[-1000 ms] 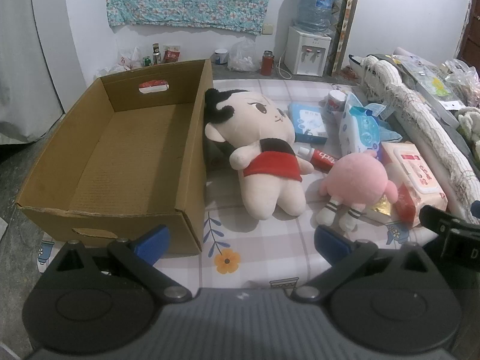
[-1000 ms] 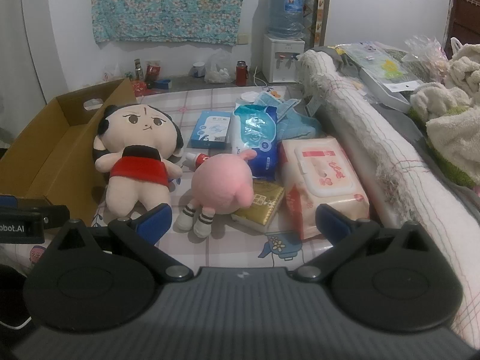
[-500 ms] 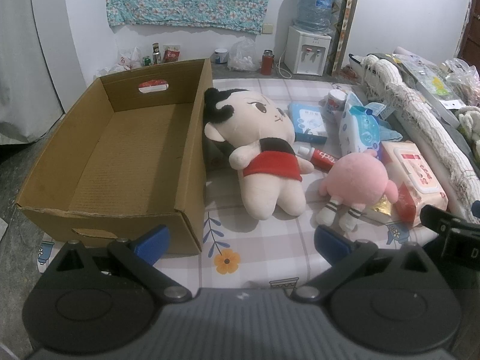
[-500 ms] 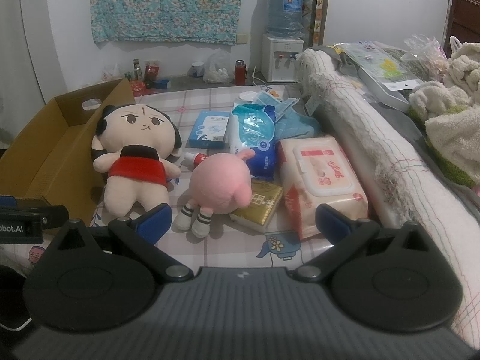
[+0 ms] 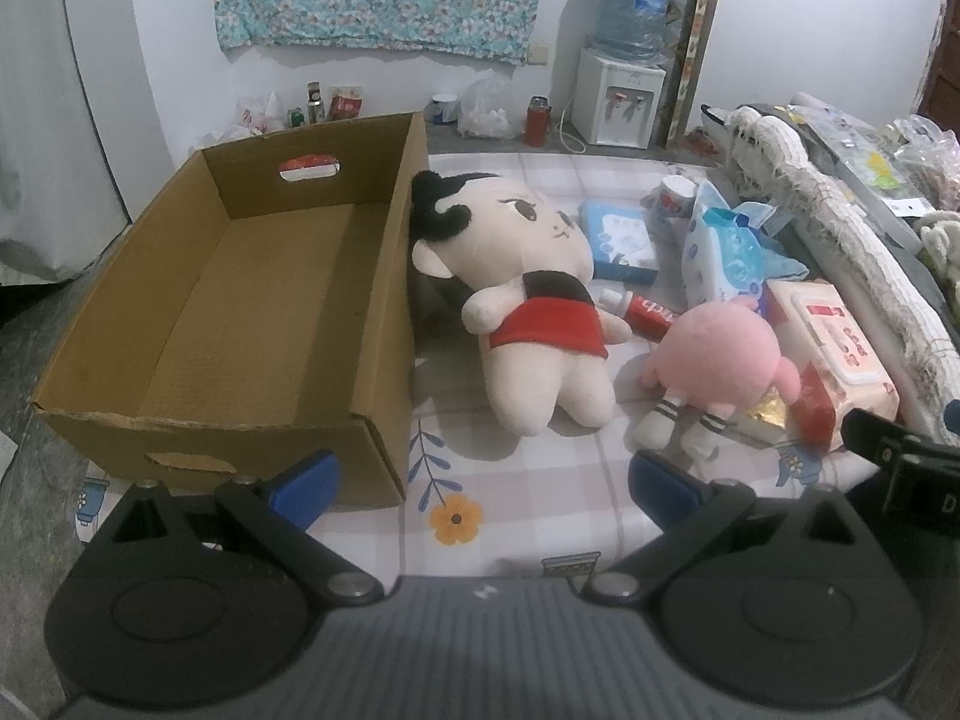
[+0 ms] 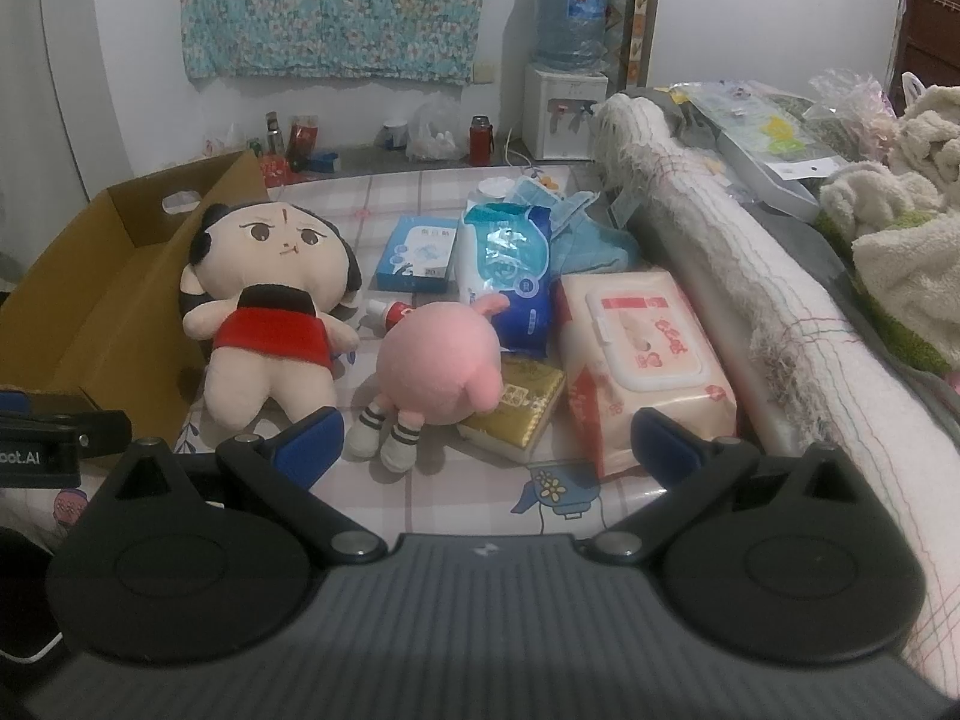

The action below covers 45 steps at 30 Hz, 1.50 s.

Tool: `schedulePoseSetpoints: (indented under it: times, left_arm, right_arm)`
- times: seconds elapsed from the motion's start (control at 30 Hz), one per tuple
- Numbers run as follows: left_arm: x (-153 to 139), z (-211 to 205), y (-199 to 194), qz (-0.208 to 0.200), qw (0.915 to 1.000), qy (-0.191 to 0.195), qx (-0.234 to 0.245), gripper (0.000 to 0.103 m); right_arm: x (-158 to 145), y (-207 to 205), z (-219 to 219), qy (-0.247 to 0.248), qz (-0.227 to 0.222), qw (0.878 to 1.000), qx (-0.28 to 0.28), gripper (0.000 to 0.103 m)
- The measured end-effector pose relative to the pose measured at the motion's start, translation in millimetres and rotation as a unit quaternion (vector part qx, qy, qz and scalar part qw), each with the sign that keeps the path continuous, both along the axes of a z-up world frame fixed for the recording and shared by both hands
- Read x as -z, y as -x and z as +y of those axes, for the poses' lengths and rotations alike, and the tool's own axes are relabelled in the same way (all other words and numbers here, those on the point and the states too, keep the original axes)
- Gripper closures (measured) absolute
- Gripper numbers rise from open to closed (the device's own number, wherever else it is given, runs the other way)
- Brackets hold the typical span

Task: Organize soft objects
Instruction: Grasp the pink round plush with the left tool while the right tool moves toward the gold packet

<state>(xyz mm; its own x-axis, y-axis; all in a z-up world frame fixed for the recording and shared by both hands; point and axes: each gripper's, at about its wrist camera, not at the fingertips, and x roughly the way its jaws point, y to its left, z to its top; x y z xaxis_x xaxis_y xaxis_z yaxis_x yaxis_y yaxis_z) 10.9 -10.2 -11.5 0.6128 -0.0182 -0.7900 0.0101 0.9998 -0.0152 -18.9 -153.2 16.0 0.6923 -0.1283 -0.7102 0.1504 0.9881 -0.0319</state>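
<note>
- Left gripper (image 5: 483, 480): jaws spread, holding nothing, low over the mat beside the cardboard box (image 5: 384, 354).
- Big doll (image 5: 528, 300) lies against the box's outer wall.
- Pink plush (image 6: 441, 363) just right of it.
- Right gripper (image 6: 486, 441): spread, empty.

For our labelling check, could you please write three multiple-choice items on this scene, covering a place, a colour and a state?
1. Where does the black-haired doll lie?
A. inside the cardboard box
B. beside the box, on the floral sheet
C. on the rolled blanket

2. What colour is the round plush with striped socks?
A. pink
B. green
C. blue

3. What state is the cardboard box in?
A. taped shut
B. full of toys
C. open and empty

Answers: 1 B, the doll rests against the box's outer wall; 2 A, its body is pink in both views; 3 C, only the bare cardboard floor shows inside.
</note>
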Motion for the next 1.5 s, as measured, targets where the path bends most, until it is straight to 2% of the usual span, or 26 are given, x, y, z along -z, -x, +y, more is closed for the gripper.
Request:
schedulePoseSetpoints:
  times: [0.23, 0.37, 0.57, 0.63, 0.73, 0.8, 0.87, 0.97, 1.03, 1.1, 1.17, 1.27, 1.37, 1.47, 1.5]
  left_arm:
    - [0, -7, 0, -0.006, 0.9999, -0.003, 0.012, 0.000]
    - [-6, -18, 5, -0.047, 0.9977, 0.002, 0.049, 0.000]
    - [-7, -50, 4, -0.108, 0.9811, 0.030, 0.158, 0.000]
    - [-3, -64, -3, -0.121, 0.9755, 0.029, 0.182, 0.008]
    - [4, -91, -17, -0.126, 0.9690, 0.020, 0.211, 0.013]
    - [12, -106, -28, -0.122, 0.9657, 0.015, 0.229, 0.013]
    - [23, -121, -38, -0.107, 0.9639, 0.007, 0.243, 0.013]
    - [40, -135, -52, -0.081, 0.9628, -0.008, 0.258, 0.013]
    - [52, -142, -62, -0.064, 0.9627, -0.021, 0.262, 0.013]
    - [62, -145, -71, -0.049, 0.9625, -0.030, 0.265, 0.013]
    - [71, -148, -80, -0.036, 0.9617, -0.038, 0.269, 0.013]
    - [82, -154, -88, -0.016, 0.9585, -0.050, 0.280, 0.012]
    - [88, -157, -91, -0.018, 0.9582, -0.070, 0.277, 0.010]
    - [89, -156, -93, -0.025, 0.9595, -0.080, 0.269, 0.014]
    - [89, -155, -94, -0.026, 0.9600, -0.084, 0.266, 0.021]
  right_arm:
    - [5, 0, -6, -0.005, -0.003, 1.000, -0.003, 0.001]
    - [10, 5, -20, -0.029, -0.026, 0.999, -0.027, 0.001]
    - [17, 10, -67, -0.113, -0.087, 0.989, -0.038, 0.001]
    - [19, 3, -80, -0.140, -0.098, 0.984, -0.049, 0.003]
    - [25, -18, -97, -0.187, -0.103, 0.975, -0.066, 0.014]
    - [31, -34, -106, -0.222, -0.096, 0.967, -0.076, 0.025]
    - [41, -52, -110, -0.250, -0.081, 0.961, -0.085, 0.030]
    - [61, -78, -111, -0.269, -0.048, 0.958, -0.088, 0.039]
    - [77, -94, -113, -0.286, -0.024, 0.954, -0.081, 0.041]
    - [89, -103, -114, -0.298, -0.006, 0.952, -0.074, 0.047]
    - [102, -111, -114, -0.308, 0.008, 0.948, -0.075, 0.049]
    - [112, -113, -113, -0.340, 0.018, 0.936, -0.088, 0.049]
    - [115, -112, -111, -0.369, 0.023, 0.923, -0.105, 0.048]
    - [116, -112, -110, -0.386, 0.023, 0.915, -0.115, 0.048]
    - [115, -112, -109, -0.392, 0.020, 0.912, -0.118, 0.048]
